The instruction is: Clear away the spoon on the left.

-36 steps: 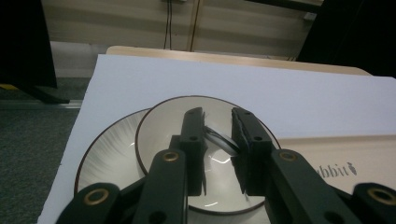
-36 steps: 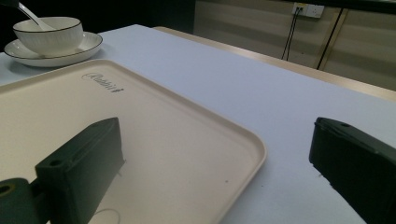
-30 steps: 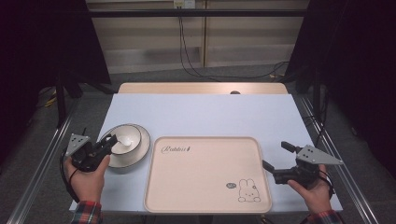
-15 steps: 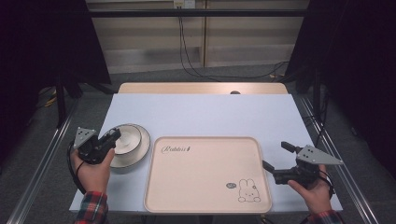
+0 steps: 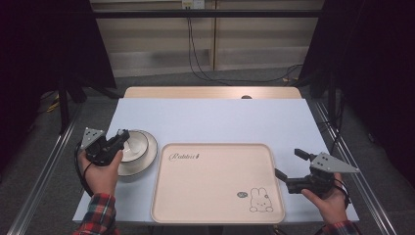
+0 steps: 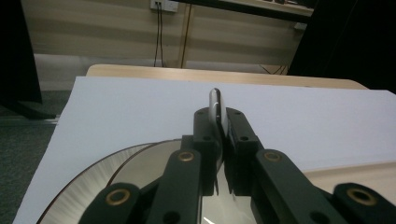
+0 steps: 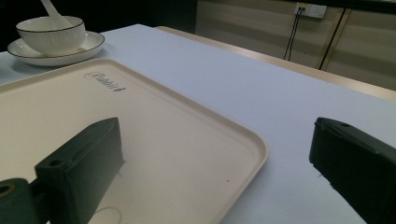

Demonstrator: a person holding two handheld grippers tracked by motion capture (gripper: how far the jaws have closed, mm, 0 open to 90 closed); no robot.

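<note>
**Left gripper pinches a spoon over the bowl**

A person sits at a pale blue table point(image 5: 210, 120) with a black two-jaw gripper in each hand.

The left gripper point(image 5: 119, 140) is over a white round bowl with a thin dark rim point(image 5: 136, 146). The bowl sits on a white round plate point(image 5: 147, 159) near the left side of the table. In the left gripper view, the jaws are pressed together on the thin handle of a white spoon point(image 6: 215, 103), and the handle tip sticks up past the jaws. In the right gripper view, the spoon leans out of the bowl point(image 7: 50, 35), and the bowl rests on the plate point(image 7: 88, 44).

A big cream plastic tray with round corners point(image 5: 215, 181) lies in the middle of the table, just beside the plate. It has a small bunny drawing near its right front corner and a word in curly letters at its back left.

The right gripper point(image 5: 289, 166) is at the tray's right edge, held in the person's right hand point(image 5: 329, 200). Its jaws are wide apart and hold nothing. In the right gripper view, one jaw hangs over the tray point(image 7: 154, 135) and the other over the bare table.
</note>
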